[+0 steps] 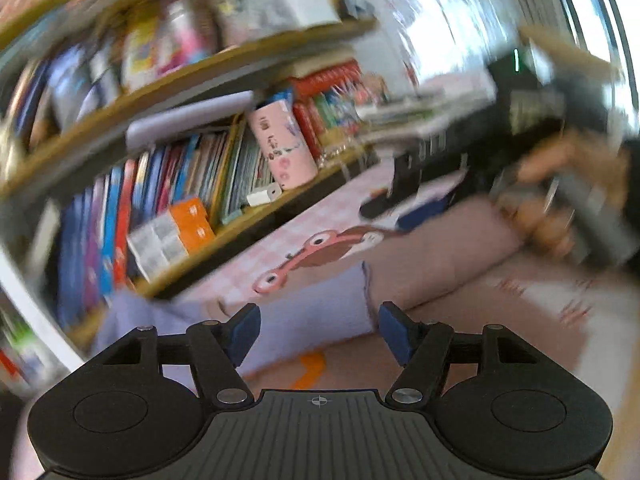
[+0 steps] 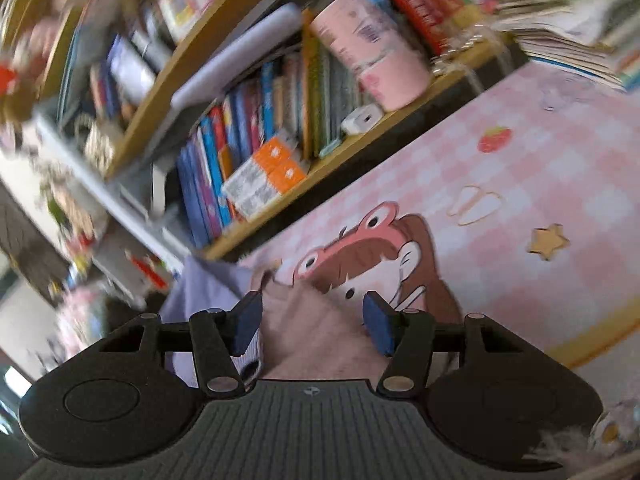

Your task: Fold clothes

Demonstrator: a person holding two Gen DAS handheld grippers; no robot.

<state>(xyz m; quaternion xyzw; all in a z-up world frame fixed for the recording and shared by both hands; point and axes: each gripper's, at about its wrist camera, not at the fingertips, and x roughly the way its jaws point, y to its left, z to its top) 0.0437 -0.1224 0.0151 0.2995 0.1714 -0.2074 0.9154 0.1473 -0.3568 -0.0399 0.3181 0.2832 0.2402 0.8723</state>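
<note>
Hovering over a pile of clothes, the left gripper (image 1: 318, 330) has its blue-padded jaws spread wide with nothing between them. Below it lies a lavender garment (image 1: 308, 320), spread across the near edge of the desk, and a dusty-pink garment (image 1: 440, 264) lies beside and partly over it, reaching toward the right of the left wrist view. Both rest on a pink checked desk mat (image 2: 540, 168) printed with a cartoon child in a frog hat (image 2: 360, 256), a strawberry (image 2: 495, 139) and a star (image 2: 548, 241).

In the right wrist view the right gripper (image 2: 312, 326) also stands with its jaws apart (the pads touch no cloth that I can make out), and the pink garment (image 2: 316, 336) bunches up just under and between the fingers, with the lavender garment (image 2: 208, 292) to its left. The left wrist view also catches a hand (image 1: 560, 200) holding that other gripper's handle at the far right, heavily blurred.

Behind the mat runs a wooden bookshelf (image 2: 400, 124) packed with upright books (image 2: 248, 136); a pink cylindrical container (image 2: 376, 48) stands tilted among them, a small white charger (image 2: 362, 119) lies in front of it, and orange-and-white boxes (image 2: 268, 176) sit on the shelf edge. Both views are smeared by motion, so finer details cannot be told.
</note>
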